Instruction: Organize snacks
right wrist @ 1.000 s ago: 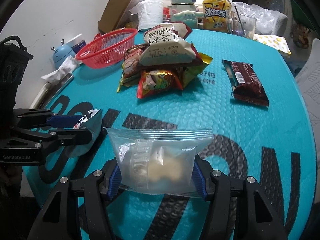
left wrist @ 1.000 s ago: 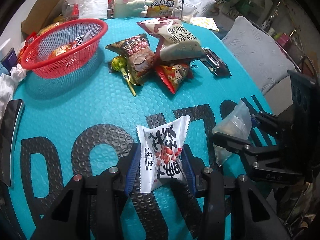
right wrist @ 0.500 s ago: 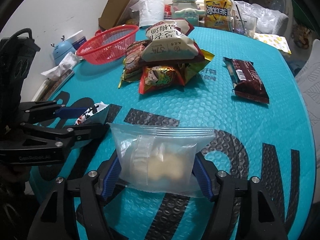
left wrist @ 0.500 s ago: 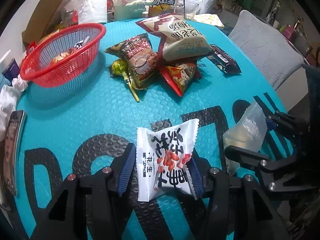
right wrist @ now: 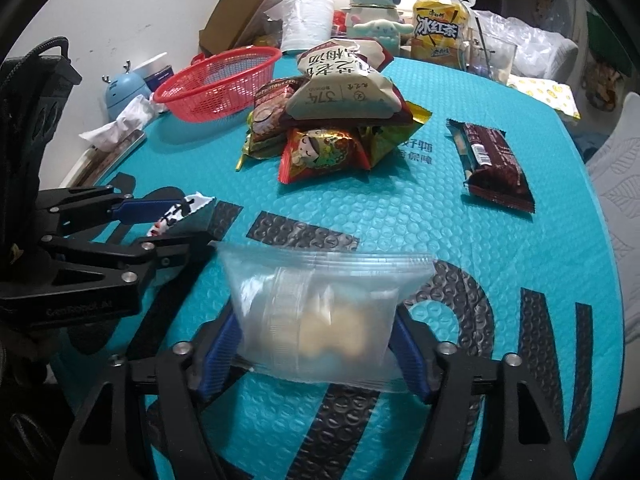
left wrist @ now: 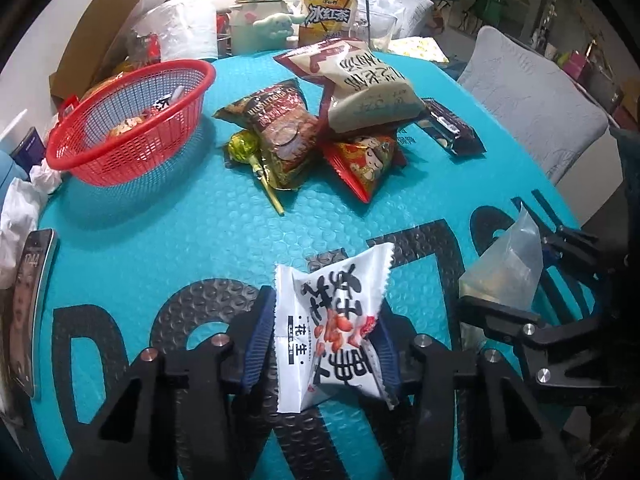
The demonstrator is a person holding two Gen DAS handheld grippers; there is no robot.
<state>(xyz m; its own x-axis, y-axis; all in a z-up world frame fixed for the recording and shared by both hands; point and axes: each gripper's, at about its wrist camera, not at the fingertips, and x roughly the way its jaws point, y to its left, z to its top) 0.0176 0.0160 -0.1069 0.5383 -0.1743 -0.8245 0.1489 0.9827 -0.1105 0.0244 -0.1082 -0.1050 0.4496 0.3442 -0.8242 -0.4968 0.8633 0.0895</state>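
A white peanut packet point(left wrist: 328, 332) with black and red print sits between the blue pads of my left gripper point(left wrist: 324, 308), held just over the teal mat. The jaws are closing on it and the pads touch its sides. My right gripper point(right wrist: 314, 320) is closing on a clear zip bag point(right wrist: 320, 300) of pale snack pieces, pads against both edges. Each gripper shows in the other's view: the left gripper point(right wrist: 176, 224) with the packet, and the right gripper point(left wrist: 520, 276) with the bag. A red mesh basket point(left wrist: 132, 120) at the far left holds a few small snacks.
A pile of snack bags point(left wrist: 320, 120) and a gold lollipop point(left wrist: 248, 148) lie mid-table. A dark chocolate-wafer packet point(right wrist: 492, 160) lies to the right. A tea bottle point(right wrist: 436, 20), a kettle, a cardboard box and plastic wraps crowd the back. A phone point(left wrist: 32, 304) lies at the left edge.
Both grippers widened a little around their packets half a second ago and have narrowed again. The left view has tipped slightly, and the basket and pile sit lower in it.
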